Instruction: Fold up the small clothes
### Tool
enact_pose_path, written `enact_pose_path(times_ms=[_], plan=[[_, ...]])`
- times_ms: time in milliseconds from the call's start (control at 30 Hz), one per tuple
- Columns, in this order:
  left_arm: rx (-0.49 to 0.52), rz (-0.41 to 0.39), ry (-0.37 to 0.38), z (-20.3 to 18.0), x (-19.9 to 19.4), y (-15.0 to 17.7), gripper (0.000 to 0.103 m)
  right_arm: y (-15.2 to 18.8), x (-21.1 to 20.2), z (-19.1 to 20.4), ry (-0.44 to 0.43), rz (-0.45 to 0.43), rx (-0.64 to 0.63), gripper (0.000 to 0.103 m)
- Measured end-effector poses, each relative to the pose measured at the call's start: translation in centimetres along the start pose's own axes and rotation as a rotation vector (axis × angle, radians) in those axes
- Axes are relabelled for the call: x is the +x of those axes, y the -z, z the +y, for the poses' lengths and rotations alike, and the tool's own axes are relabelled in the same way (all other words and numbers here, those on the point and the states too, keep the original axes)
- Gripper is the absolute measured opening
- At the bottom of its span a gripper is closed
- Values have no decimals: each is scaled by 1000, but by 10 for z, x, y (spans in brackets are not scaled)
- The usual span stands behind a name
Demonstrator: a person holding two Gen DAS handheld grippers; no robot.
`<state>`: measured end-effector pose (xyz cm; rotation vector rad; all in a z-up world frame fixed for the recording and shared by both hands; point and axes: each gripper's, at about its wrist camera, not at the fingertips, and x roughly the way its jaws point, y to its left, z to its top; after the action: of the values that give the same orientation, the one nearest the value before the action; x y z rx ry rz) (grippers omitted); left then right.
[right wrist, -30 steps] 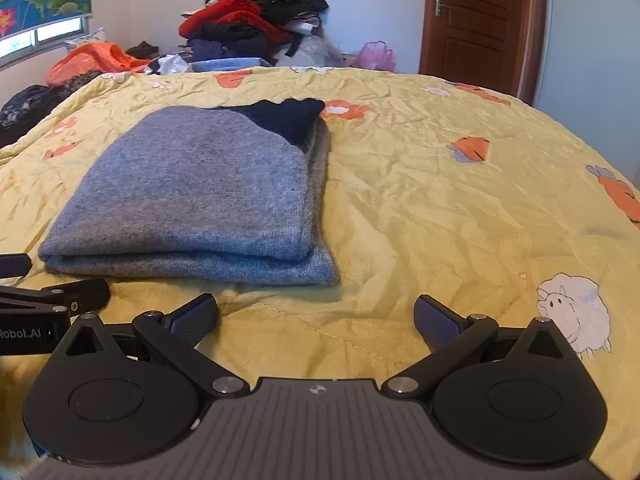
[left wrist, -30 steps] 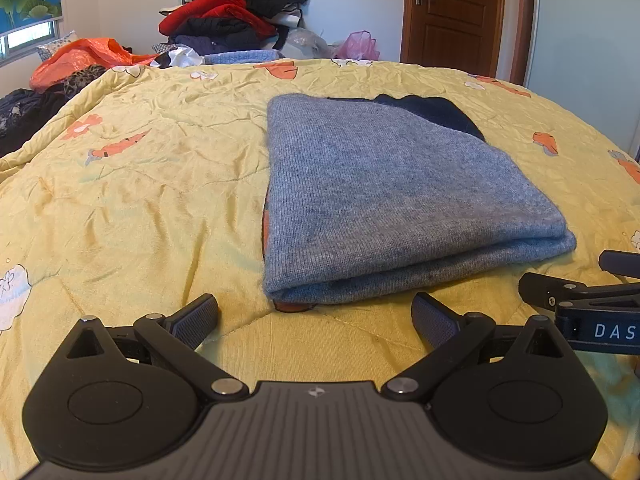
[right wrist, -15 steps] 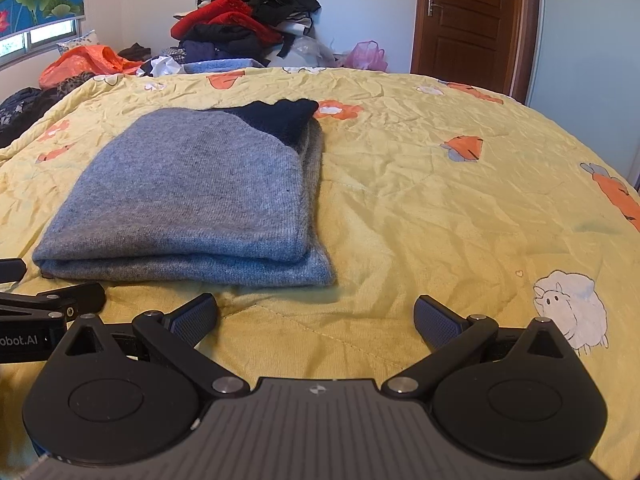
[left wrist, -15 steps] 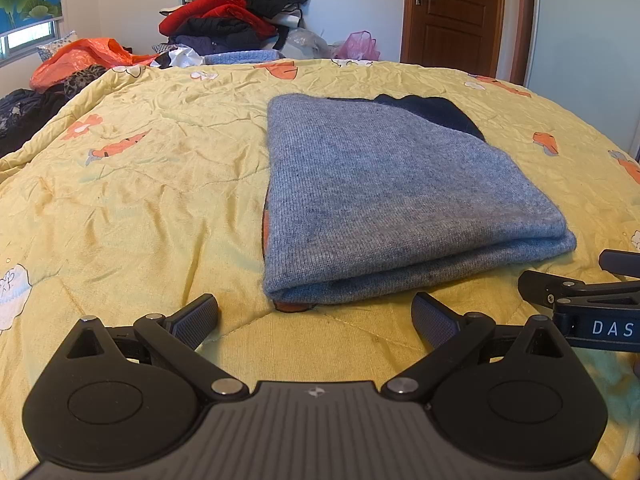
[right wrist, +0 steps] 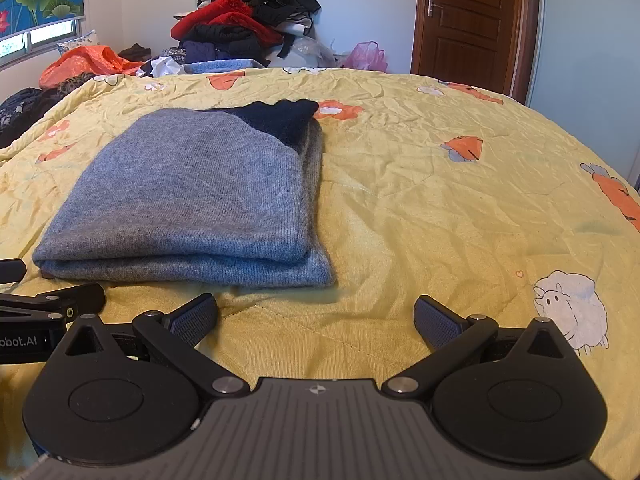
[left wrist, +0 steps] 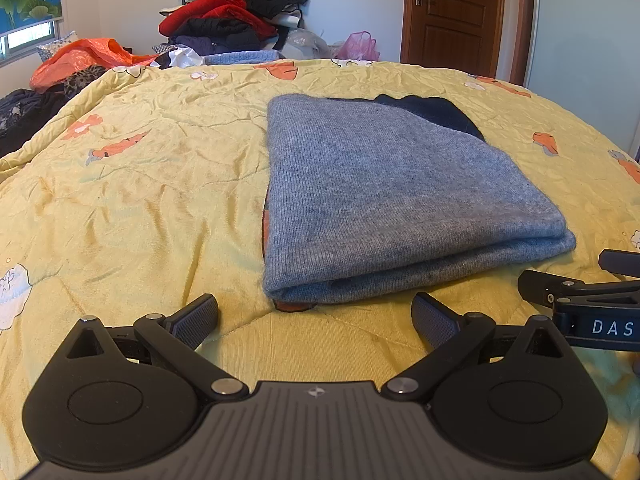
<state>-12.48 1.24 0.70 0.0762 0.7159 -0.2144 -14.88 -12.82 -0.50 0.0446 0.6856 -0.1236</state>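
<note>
sweater (left wrist: 400,204), grey with a dark navy part at its far end, lies folded on the yellow quilt (left wrist: 132,208) just ahead of both tools, long axis running away from them. left gripper (left wrist: 314,318) sits nearer its front left corner, right gripper (right wrist: 316,318) nearer the right corner. both are spread wide, holding and touching nothing.

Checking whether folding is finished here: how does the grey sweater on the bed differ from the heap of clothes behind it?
The grey sweater lies folded flat in neat layers; the heap of clothes is jumbled and unfolded. The sweater is a single item, grey with a dark navy part at its far end; the heap mixes many items, red, black and dark blue. The sweater sits mid-bed on the yellow quilt; the heap rises beyond the far edge. Neither is held: both claws are open.
</note>
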Motion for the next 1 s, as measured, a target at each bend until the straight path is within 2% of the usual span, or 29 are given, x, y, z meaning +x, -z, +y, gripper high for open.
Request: enact_pose_path(times_ms=[1000], plan=[[-10, 1, -15, -2, 0, 0, 103, 0, 0, 1, 1, -1, 1, 103]])
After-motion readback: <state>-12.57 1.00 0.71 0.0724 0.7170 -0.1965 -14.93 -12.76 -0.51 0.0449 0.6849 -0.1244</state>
